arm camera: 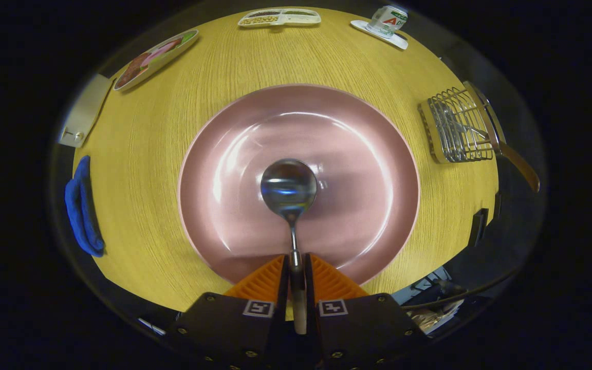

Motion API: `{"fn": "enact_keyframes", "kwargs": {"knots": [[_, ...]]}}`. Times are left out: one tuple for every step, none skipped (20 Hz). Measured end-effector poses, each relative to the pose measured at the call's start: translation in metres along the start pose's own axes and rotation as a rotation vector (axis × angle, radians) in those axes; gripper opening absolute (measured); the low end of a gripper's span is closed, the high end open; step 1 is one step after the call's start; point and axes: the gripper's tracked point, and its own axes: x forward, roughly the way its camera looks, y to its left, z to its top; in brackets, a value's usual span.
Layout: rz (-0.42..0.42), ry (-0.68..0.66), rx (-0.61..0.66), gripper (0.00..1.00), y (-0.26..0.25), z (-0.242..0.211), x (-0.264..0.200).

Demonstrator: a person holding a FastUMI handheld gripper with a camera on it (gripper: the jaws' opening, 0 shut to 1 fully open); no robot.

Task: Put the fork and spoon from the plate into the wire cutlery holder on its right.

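Note:
My gripper (296,267) is shut on the handle of a metal spoon (289,189). The spoon points straight ahead from between the fingers, its bowl over the middle of the pink plate (214,154). I cannot tell whether the bowl touches the plate or hangs just above it. The wire cutlery holder (460,131) on a wooden base stands on the table to the right of the plate. The fork (501,139) leans inside the holder, its wooden handle sticking out to the right past the table edge.
The round wooden table (142,169) carries a picture plate (154,57) at the far left, a divided tray (279,17) at the back, and a cup on a coaster (386,23) at the back right. A blue cloth (82,208) lies at the left edge.

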Motion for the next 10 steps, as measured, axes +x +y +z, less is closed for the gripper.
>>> {"fn": "enact_keyframes", "kwargs": {"knots": [[-0.007,0.002,-0.006,0.11,-0.002,-0.001,0.000],[-0.026,0.006,-0.020,0.11,-0.004,-0.001,-0.002],[-0.053,0.001,-0.038,0.06,-0.006,0.000,-0.002],[-0.076,0.005,-0.057,0.06,-0.009,0.000,-0.004],[-0.087,0.014,-0.071,0.06,-0.010,-0.001,-0.004],[-0.091,0.015,-0.075,0.06,-0.011,0.000,-0.004],[-0.090,0.016,-0.071,0.06,-0.012,0.001,-0.005],[-0.094,0.018,-0.067,0.06,-0.013,0.001,-0.007],[-0.106,0.018,-0.071,0.06,-0.015,0.002,-0.010],[-0.122,0.017,-0.082,0.06,-0.018,0.004,-0.013]]}}
